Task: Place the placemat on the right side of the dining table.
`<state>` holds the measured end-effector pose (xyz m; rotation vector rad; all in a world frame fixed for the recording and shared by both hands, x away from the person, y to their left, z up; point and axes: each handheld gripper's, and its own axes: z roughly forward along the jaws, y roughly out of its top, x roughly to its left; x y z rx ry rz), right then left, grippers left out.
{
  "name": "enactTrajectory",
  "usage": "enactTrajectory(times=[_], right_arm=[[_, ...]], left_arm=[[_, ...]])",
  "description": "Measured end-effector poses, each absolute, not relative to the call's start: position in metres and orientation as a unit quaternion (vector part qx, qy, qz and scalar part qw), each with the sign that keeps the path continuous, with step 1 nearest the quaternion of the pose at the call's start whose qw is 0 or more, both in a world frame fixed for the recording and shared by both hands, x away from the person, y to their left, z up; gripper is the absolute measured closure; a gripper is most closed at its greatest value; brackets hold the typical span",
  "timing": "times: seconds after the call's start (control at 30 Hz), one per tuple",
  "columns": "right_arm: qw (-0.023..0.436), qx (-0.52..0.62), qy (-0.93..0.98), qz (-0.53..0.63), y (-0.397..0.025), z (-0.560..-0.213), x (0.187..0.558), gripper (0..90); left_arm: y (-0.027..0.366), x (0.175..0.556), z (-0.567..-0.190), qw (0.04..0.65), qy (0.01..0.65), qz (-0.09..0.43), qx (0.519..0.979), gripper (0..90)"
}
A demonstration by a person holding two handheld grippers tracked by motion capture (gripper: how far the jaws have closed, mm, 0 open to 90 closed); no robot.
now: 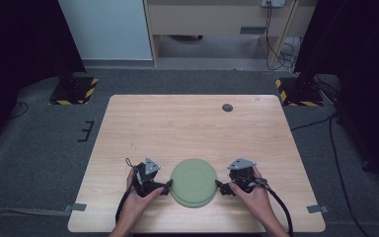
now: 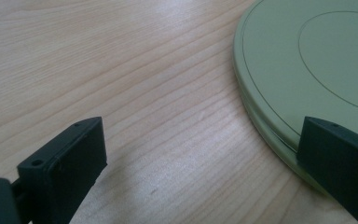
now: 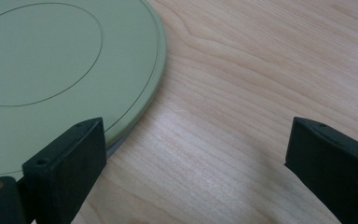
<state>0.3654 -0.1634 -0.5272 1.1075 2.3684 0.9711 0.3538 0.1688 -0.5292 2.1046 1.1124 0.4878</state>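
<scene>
Left hand: the person's left hand (image 1: 139,193) comes in from the near edge and holds the left gripper (image 1: 168,187), which points right toward the plates.
Left gripper: released, jaws spread wide; in the left gripper view one jaw stands over bare wood and the other sits at the near-left rim of the green plates (image 2: 307,70). Whether that jaw touches the rim, I cannot tell.
Green plates: a round, pale green stack (image 1: 193,181), flat on the table (image 1: 192,123), near the near edge and about midway between left and right, between the two grippers. Undersides face up, with a faint ring on the top one. Being round, the stack has no long axis and points no way. A second rim shows just under the top one at the edge.
Right gripper: the right gripper (image 1: 220,187) points left at the stack, also released with jaws wide apart; in the right gripper view one jaw overlaps the stack's rim (image 3: 51,84) and the other is over bare wood.
Right hand: the right hand (image 1: 250,190) grips it, a cable trailing toward the near right.
Around: a small dark disc (image 1: 227,107) lies far off near the table's far edge, well apart from the stack. Nothing stands between either gripper and the stack.
</scene>
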Motion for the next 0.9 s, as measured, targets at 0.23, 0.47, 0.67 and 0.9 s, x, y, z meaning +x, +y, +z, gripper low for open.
enactTrajectory(times=[0.23, 0.47, 0.67, 0.9], right_arm=[[0.17, 0.393, 0.835, 0.345, -0.165, -0.525, 0.367, 7.3], [0.173, 0.388, 0.839, 0.339, -0.164, -0.526, 0.366, 6.5], [0.16, 0.401, 0.837, 0.336, -0.166, -0.52, 0.37, 7.0], [0.134, 0.381, 0.857, 0.321, -0.152, -0.504, 0.385, 8.9]], left_arm=[[0.168, 0.352, -0.529, 0.352, 0.43, 0.183, 0.811, 3.1], [0.166, 0.353, -0.529, 0.349, 0.431, 0.189, 0.81, 1.4], [0.165, 0.349, -0.529, 0.35, 0.432, 0.186, 0.81, 3.3], [0.165, 0.348, -0.529, 0.344, 0.428, 0.189, 0.814, 0.9]])
